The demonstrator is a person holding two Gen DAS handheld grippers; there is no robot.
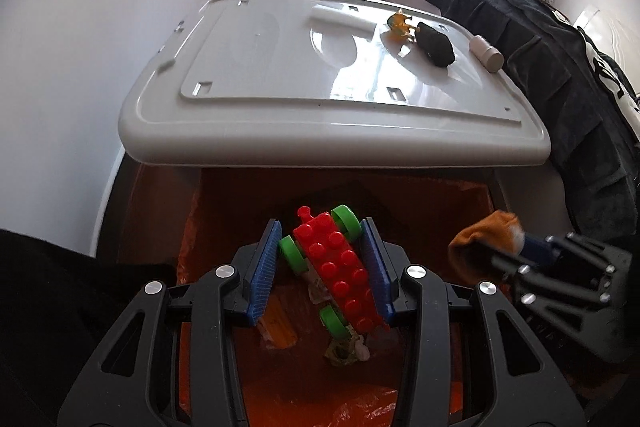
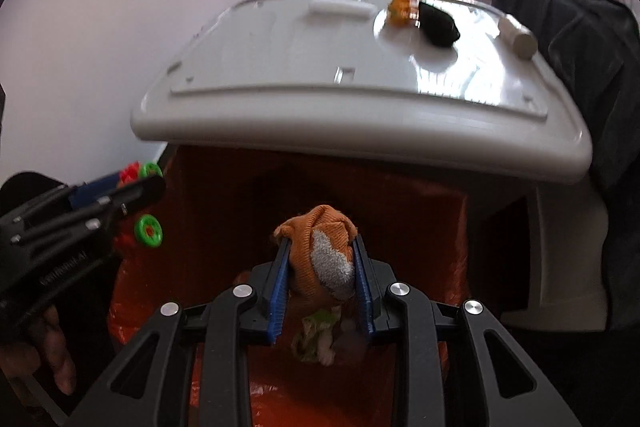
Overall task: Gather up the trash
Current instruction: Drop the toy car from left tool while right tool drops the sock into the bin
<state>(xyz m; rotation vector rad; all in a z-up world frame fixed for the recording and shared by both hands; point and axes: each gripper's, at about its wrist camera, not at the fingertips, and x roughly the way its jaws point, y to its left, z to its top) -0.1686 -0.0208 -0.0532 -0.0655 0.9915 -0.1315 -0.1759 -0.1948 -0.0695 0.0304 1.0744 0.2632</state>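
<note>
My left gripper (image 1: 322, 227) is shut on a red toy brick car with green wheels (image 1: 340, 267), held over an orange-lined bin (image 1: 476, 199). My right gripper (image 2: 320, 243) is shut on an orange and grey sock (image 2: 324, 259), over the same bin (image 2: 420, 211). Crumpled trash lies in the bin below (image 2: 316, 339). The right gripper with the sock shows at the right in the left wrist view (image 1: 484, 235). The left gripper with the toy car shows at the left in the right wrist view (image 2: 148, 231).
A white lid (image 1: 280, 75) lies flat just beyond the bin. On its far right sit a yellow toy animal (image 1: 400, 23), a black lump (image 1: 436, 45) and a white cylinder (image 1: 486, 53). Dark cloth (image 1: 540, 39) hangs at the right. A white wall is at the left.
</note>
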